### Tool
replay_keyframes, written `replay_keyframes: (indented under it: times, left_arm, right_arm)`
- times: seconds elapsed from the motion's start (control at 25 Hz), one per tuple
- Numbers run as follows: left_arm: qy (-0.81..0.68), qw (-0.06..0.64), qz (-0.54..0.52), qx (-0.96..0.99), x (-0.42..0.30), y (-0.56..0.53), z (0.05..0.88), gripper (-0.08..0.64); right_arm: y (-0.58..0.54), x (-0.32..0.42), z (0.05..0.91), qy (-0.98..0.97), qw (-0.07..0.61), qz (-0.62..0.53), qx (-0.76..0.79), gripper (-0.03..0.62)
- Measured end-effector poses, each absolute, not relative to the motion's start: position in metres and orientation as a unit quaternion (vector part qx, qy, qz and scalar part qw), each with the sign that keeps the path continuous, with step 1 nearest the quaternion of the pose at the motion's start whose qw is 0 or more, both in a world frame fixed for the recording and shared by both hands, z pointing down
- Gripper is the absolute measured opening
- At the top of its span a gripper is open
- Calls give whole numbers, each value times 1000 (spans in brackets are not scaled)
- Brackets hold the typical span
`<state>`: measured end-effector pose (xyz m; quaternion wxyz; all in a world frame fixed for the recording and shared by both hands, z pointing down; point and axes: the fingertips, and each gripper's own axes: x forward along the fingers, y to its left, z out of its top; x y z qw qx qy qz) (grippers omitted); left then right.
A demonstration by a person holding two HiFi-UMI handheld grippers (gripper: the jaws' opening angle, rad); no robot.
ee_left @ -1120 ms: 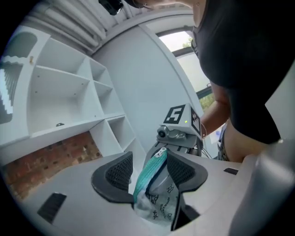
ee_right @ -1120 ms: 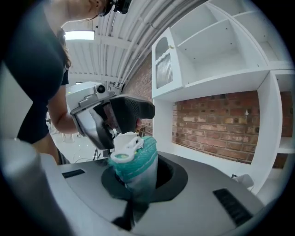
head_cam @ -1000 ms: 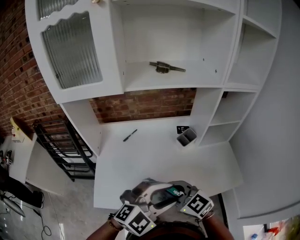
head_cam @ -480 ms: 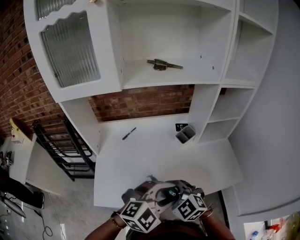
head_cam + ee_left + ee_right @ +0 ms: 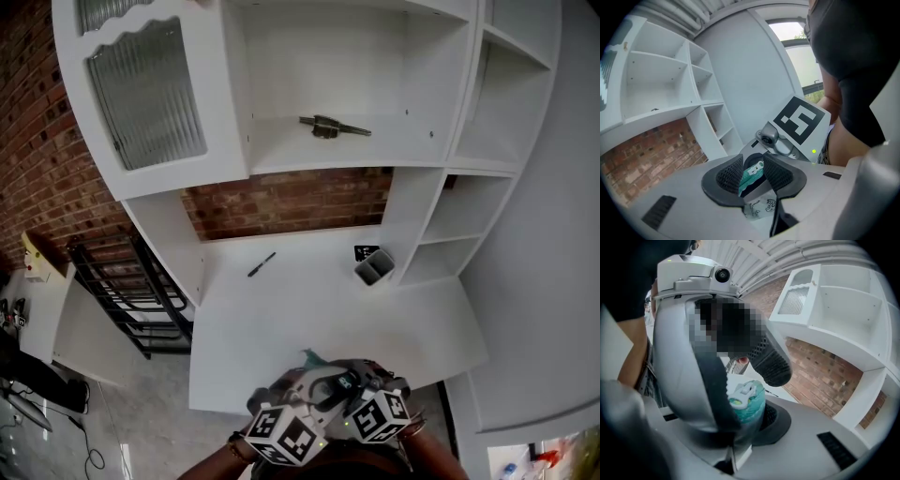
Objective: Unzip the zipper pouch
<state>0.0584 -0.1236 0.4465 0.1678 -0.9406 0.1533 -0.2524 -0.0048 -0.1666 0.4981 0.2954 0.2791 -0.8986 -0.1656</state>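
Zipper pouch [image 5: 749, 405]: teal, held up off the surface [image 5: 328, 309] at the bottom centre of the head view, caught between my two tools right in front of the person's body. White zipper pull [image 5: 742, 392] sits at the pouch's top end, centre of the right gripper view. Right hand-held gripper [image 5: 751, 423]: jaws together, clamped on the teal fabric just under the pull. Left hand-held gripper [image 5: 752, 171]: jaws have just been closing; a teal edge of the pouch stands between the mesh pads [image 5: 730, 172], and they press on it from both sides. A pale printed tab of the pouch hangs below that grip, lower centre of the left gripper view. The two tools nearly touch, marker cubes side by side at the bottom edge of the head view. Beyond them the white surface carries a pen [image 5: 262, 264] centre left and a small grey holder [image 5: 374, 269] centre right, well apart from each other. Brick wall [image 5: 281, 202] behind. On the shelf [image 5: 281, 159] above, upper centre, lies a metal object [image 5: 333, 127]. A ribbed-glass cabinet door [image 5: 145, 94] is at upper left.
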Motion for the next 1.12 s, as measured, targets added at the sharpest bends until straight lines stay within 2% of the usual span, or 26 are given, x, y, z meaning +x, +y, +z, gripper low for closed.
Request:
replay_keyframes:
  times: [0.24, 0.52, 0.76, 1.12]
  left_arm:
    - [168, 136, -242, -946, 55, -128, 444, 130]
    - [188, 131, -239, -944, 50, -132, 442, 121]
    - [180, 88, -238, -950, 43, -136, 448, 62]
    - [194, 16, -200, -960, 43, -143, 446, 61]
  right_arm:
    - [-171, -3, 495, -895, 295, -171, 287, 12]
    - [-173, 4, 498, -892, 301, -169, 293, 12]
    - [-173, 7, 498, -890, 306, -167, 295, 12]
    - [-172, 6, 503, -889, 309, -176, 290, 12]
